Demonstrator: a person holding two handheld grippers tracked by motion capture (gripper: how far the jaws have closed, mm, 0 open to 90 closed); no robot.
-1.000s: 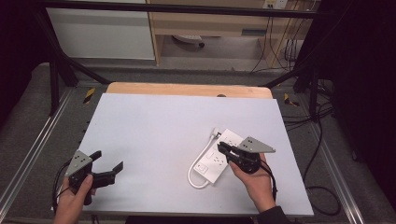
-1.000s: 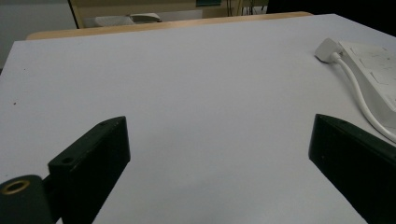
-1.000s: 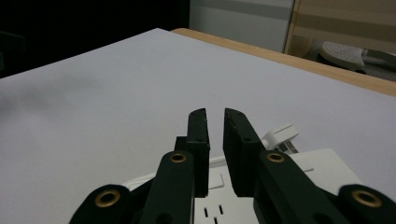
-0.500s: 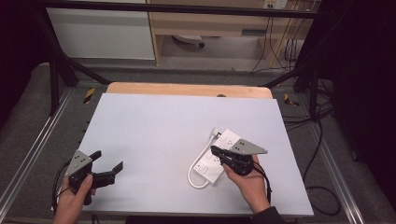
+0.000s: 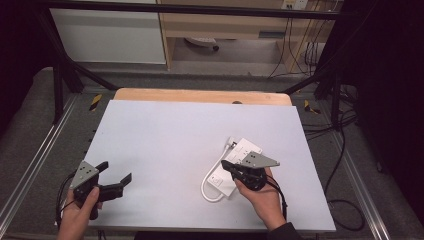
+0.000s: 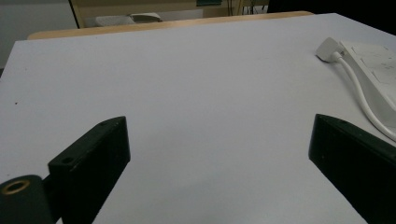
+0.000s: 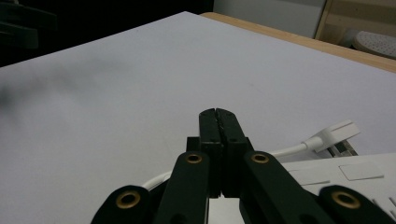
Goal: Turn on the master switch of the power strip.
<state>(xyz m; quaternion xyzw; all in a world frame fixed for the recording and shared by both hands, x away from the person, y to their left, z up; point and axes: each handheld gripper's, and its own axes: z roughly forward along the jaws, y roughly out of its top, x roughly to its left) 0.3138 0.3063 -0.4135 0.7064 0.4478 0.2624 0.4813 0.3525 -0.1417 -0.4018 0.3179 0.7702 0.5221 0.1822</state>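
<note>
Since a second ago the right gripper (image 5: 231, 167) has slid a little toward the left edge of the worktop (image 5: 165, 135), over the power strip (image 5: 235, 165), and its jaws have just been closing. Now they are pressed flat together, and the right gripper view shows nothing between them. The left gripper (image 5: 116, 176) has not moved; its jaws are spread wide with nothing in them, near the front left corner.

The power strip is white and lies flat on the right half of the worktop, closer to the front edge than the back. It looks like hard plastic: stiff, smooth and a bit slippery, and I think not very heavy. It should not break easily. Its white cord (image 5: 210, 186) is bendy and makes a loop by the front end of the strip, then runs along its left side to the plug (image 5: 231, 143) at the back end. The cord will flop and drag if the strip is lifted.

The long way of the strip runs slanted, from the front toward the back and a little to the right. A good place to grab it looks like across its narrow width, near the middle, so it stays level. The cord is easy to pinch too.
</note>
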